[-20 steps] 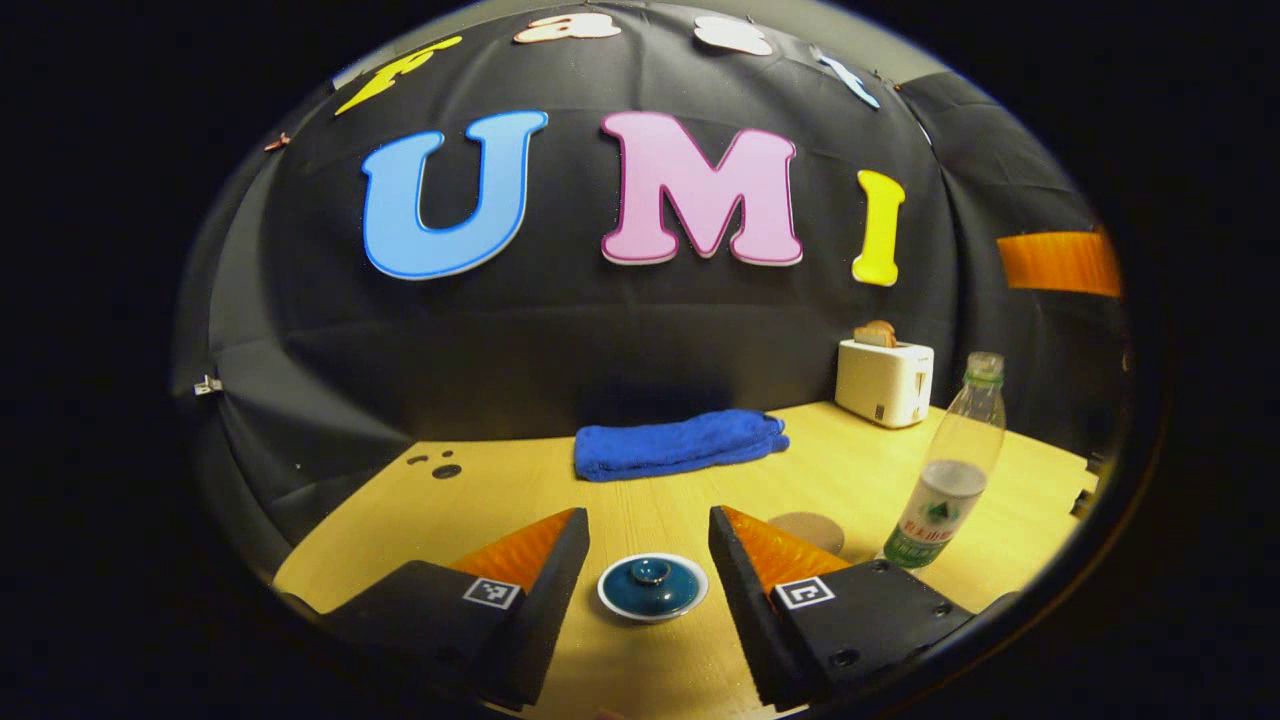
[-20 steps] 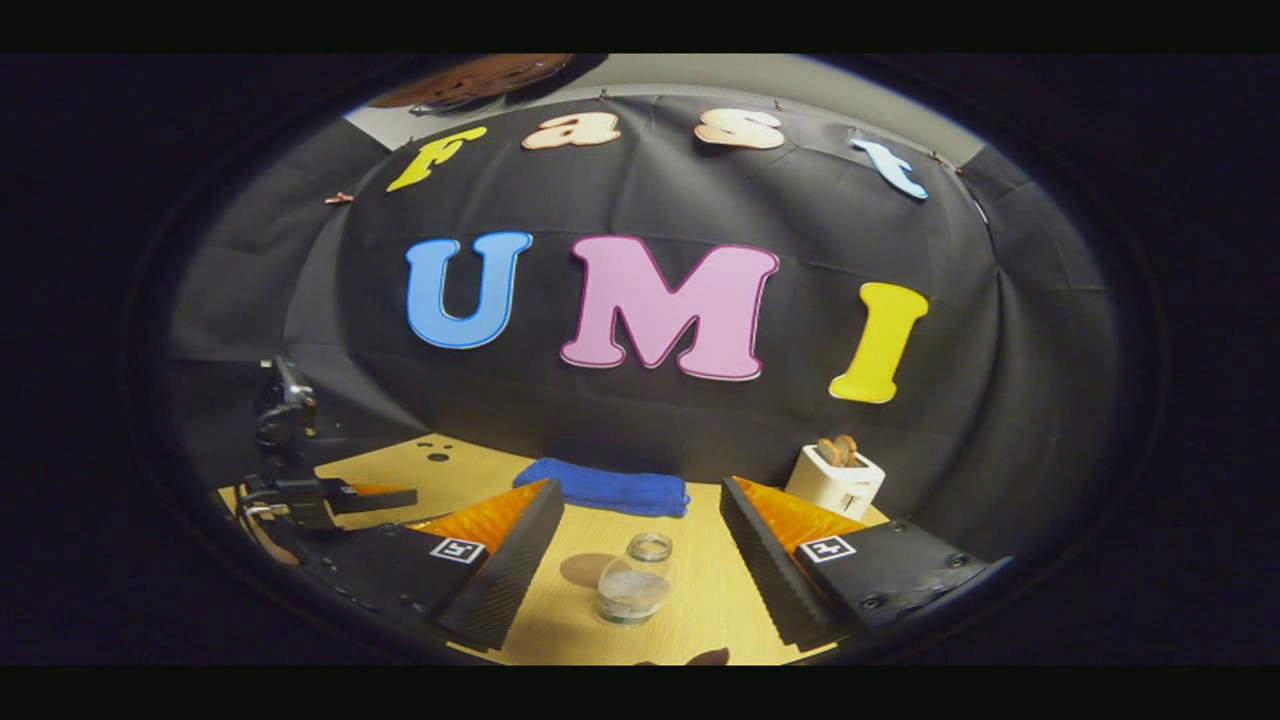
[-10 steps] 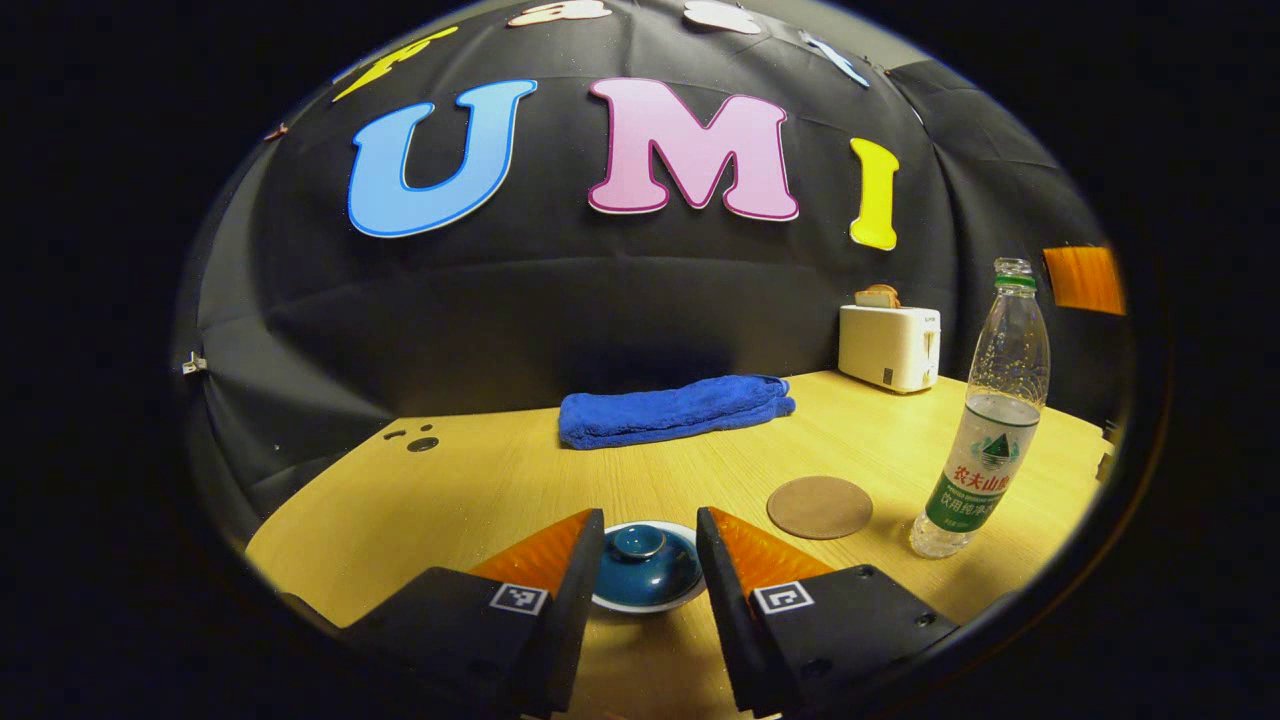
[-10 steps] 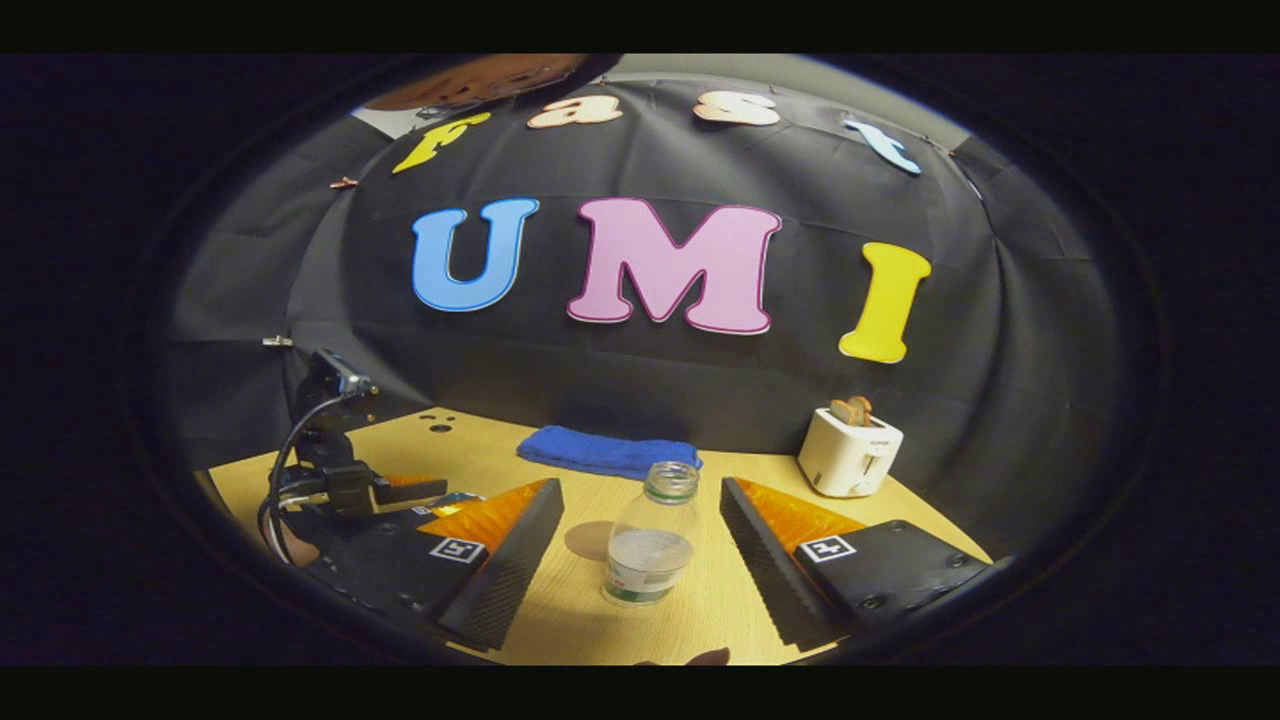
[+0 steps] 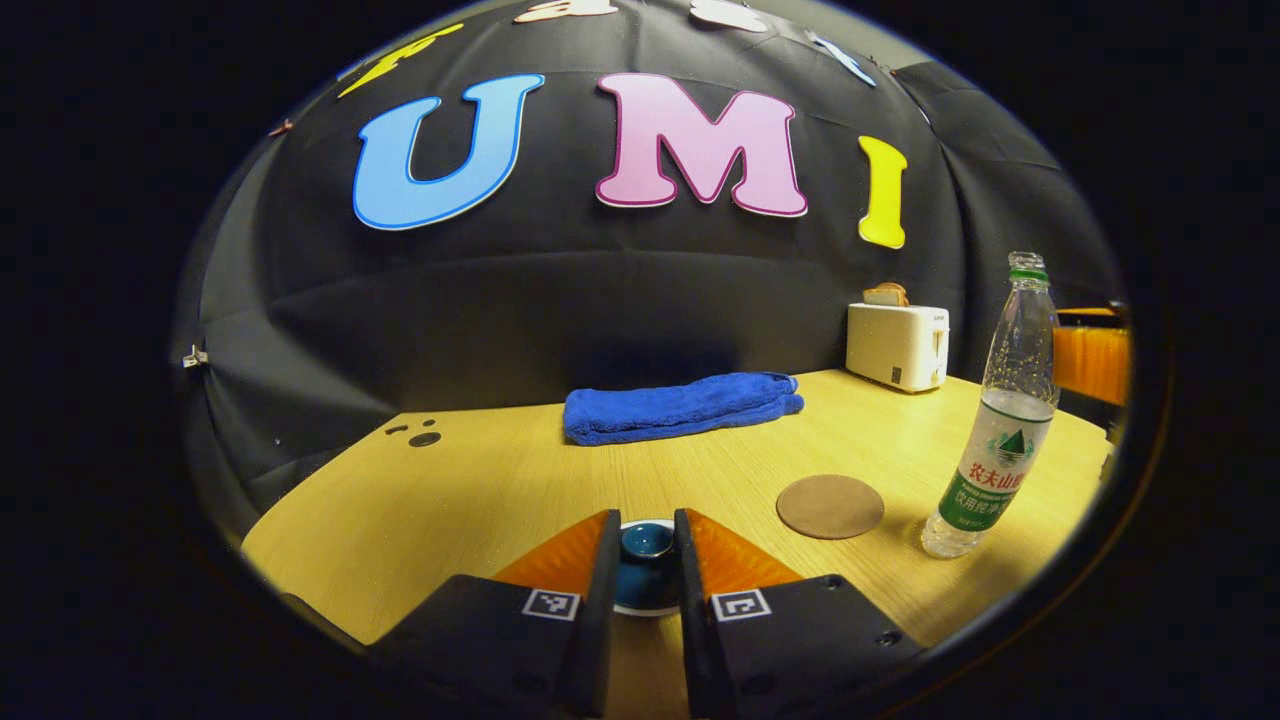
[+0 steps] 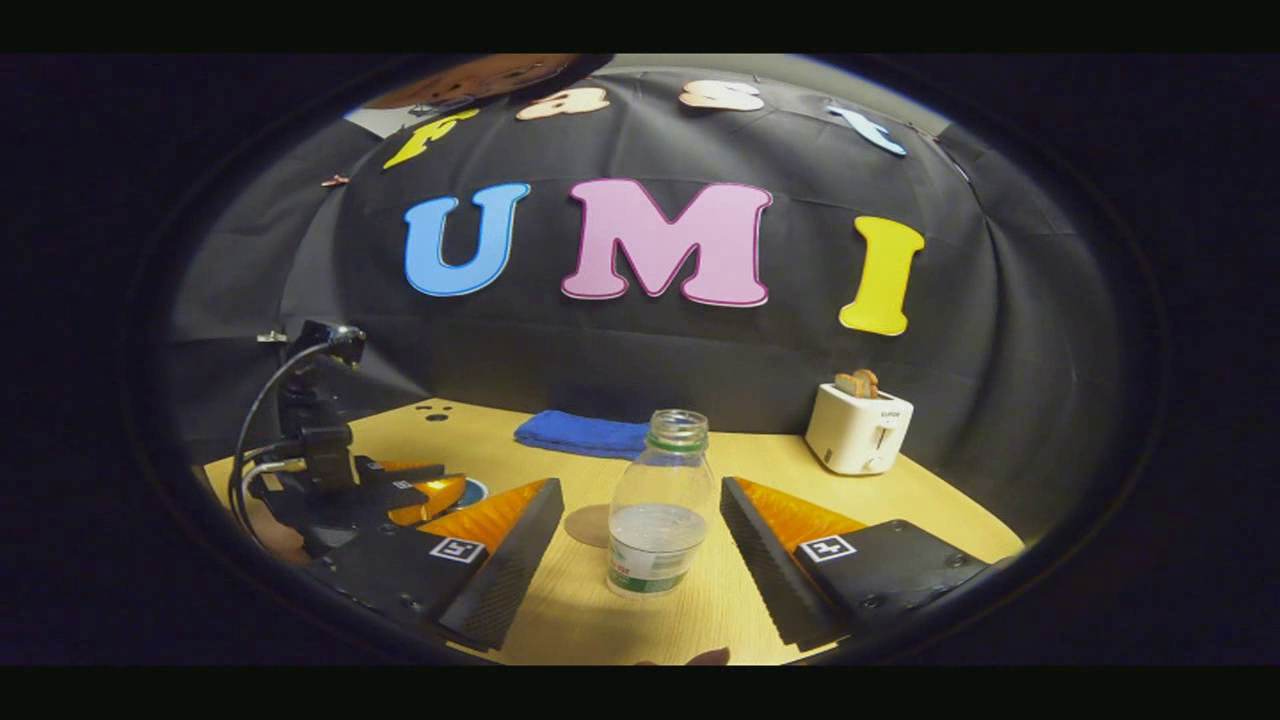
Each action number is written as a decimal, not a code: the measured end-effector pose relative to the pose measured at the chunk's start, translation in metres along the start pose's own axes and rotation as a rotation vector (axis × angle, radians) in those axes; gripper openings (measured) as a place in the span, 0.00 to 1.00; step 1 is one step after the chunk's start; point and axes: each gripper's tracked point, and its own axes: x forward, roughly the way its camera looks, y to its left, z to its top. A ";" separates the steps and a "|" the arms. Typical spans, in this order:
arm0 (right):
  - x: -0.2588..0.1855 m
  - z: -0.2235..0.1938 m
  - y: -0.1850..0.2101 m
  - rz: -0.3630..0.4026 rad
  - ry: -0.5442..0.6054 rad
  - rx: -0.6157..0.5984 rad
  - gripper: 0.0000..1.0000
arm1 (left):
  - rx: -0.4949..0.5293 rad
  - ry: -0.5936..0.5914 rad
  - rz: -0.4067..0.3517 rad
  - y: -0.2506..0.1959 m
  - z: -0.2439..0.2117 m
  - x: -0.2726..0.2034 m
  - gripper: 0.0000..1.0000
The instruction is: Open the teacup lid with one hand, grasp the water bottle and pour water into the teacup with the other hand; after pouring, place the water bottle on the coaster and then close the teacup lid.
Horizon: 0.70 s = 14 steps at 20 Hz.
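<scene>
Left tool gripping the teacup lid, right tool framing the water bottle.

In the left gripper view, the left tool (image 5: 644, 545) is sitting nearly closed, both fingers pressing the knob of the teacup lid (image 5: 645, 541) on the worktop (image 5: 480, 490); a coaster (image 5: 830, 505) is lying between it and the water bottle (image 5: 995, 430), with a blue towel (image 5: 680, 405) and toaster (image 5: 897, 343) behind. In the right gripper view, the right tool (image 6: 640, 560) is hanging wide open, the upright, uncapped water bottle (image 6: 660, 520) standing between its fingers without touching them.

Coaster (image 5: 830, 506) lies between teacup lid (image 5: 645, 543) and water bottle (image 5: 995, 430) on the table (image 5: 480, 490)
</scene>
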 end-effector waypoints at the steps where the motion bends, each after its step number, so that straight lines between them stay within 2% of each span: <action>1: 0.002 -0.006 -0.002 -0.006 0.001 0.000 0.98 | -0.011 -0.011 -0.004 0.000 0.002 -0.002 0.33; 6: 0.013 -0.045 -0.003 -0.023 0.050 0.025 0.98 | -0.047 -0.074 -0.005 0.003 0.037 -0.016 0.33; 11: 0.024 -0.077 -0.006 -0.049 0.097 0.016 0.98 | -0.063 -0.072 0.016 0.021 0.050 -0.030 0.32; 13: 0.028 -0.092 -0.008 -0.066 0.133 0.019 0.98 | -0.057 -0.070 0.031 0.028 0.050 -0.032 0.36; 14: 0.027 -0.099 -0.010 -0.075 0.154 0.013 0.98 | -0.057 -0.067 0.039 0.031 0.049 -0.032 0.32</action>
